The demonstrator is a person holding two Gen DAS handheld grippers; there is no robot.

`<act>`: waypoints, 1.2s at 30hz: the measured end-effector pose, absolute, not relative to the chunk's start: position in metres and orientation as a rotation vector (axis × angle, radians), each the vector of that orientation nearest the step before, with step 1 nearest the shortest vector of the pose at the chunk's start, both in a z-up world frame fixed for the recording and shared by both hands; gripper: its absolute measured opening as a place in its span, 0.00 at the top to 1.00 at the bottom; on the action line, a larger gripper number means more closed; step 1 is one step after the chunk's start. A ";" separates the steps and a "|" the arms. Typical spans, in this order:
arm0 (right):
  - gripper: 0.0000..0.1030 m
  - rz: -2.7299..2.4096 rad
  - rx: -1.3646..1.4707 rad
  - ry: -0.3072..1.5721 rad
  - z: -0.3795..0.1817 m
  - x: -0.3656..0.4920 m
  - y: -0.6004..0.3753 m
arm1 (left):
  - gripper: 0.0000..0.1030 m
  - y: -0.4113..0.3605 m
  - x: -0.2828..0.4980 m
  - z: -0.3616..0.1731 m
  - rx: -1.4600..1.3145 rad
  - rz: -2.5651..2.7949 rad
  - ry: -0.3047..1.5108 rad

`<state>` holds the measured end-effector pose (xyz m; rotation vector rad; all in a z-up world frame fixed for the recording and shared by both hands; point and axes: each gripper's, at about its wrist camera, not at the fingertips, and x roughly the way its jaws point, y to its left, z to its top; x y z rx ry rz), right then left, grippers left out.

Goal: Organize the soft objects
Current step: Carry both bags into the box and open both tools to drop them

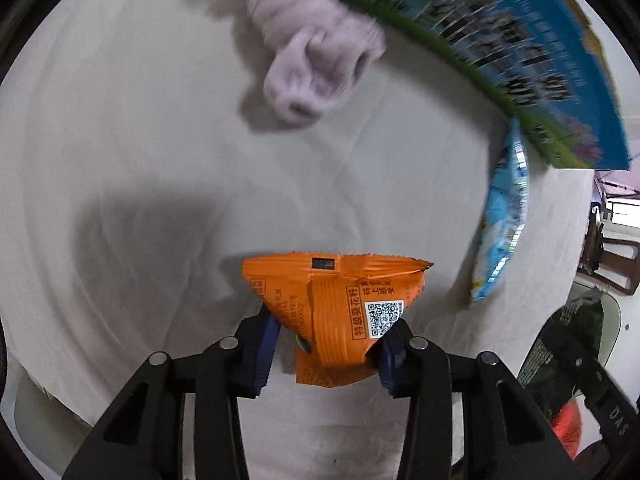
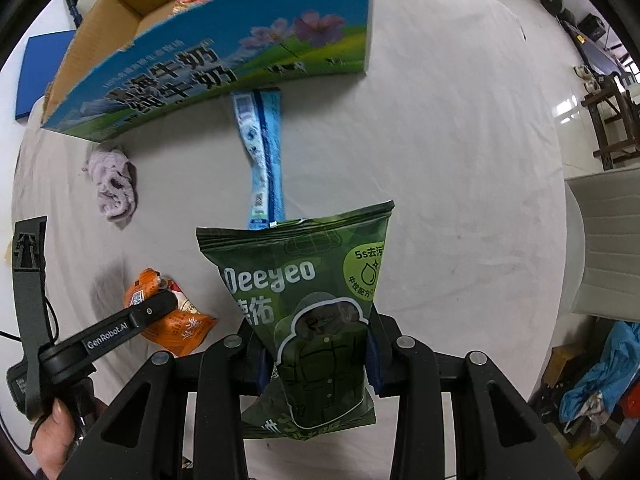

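Observation:
My left gripper (image 1: 330, 340) is shut on an orange snack packet (image 1: 332, 292), whose lower part is pinched between the blue pads while it rests on the white cloth. The right wrist view shows the same orange packet (image 2: 180, 328) under the left gripper (image 2: 160, 304). A green Deeyeo packet (image 2: 304, 292) hangs upright in my right gripper (image 2: 316, 356), which is shut on its lower half. Farther off lie a crumpled lilac cloth (image 1: 312, 64) (image 2: 114, 184) and a long light-blue packet (image 1: 504, 220) (image 2: 262, 152).
An open blue-and-green cardboard box (image 2: 208, 68) (image 1: 520, 48) holding several packets stands at the far side of the white-covered table (image 2: 440, 160). A white chair (image 2: 608, 240) is at the right edge. A person's hand (image 2: 52, 432) holds the left gripper's handle.

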<state>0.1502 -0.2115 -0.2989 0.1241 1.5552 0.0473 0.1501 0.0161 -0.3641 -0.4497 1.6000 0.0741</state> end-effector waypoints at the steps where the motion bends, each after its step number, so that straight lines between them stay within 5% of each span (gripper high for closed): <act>1: 0.63 0.056 0.126 1.546 -0.294 0.152 -0.210 | 0.63 0.016 0.150 -0.354 -0.440 0.071 1.579; 14: 0.63 0.135 0.215 1.343 -0.179 0.225 -0.195 | 0.63 0.025 0.248 -0.166 -0.305 -0.070 1.208; 21: 0.63 0.056 0.351 1.289 -0.168 0.295 -0.186 | 0.63 0.046 0.320 -0.162 -0.245 -0.025 1.207; 36: 0.63 -0.200 0.668 1.358 -0.276 0.365 -0.198 | 0.63 0.055 0.402 -0.244 -0.225 0.001 1.377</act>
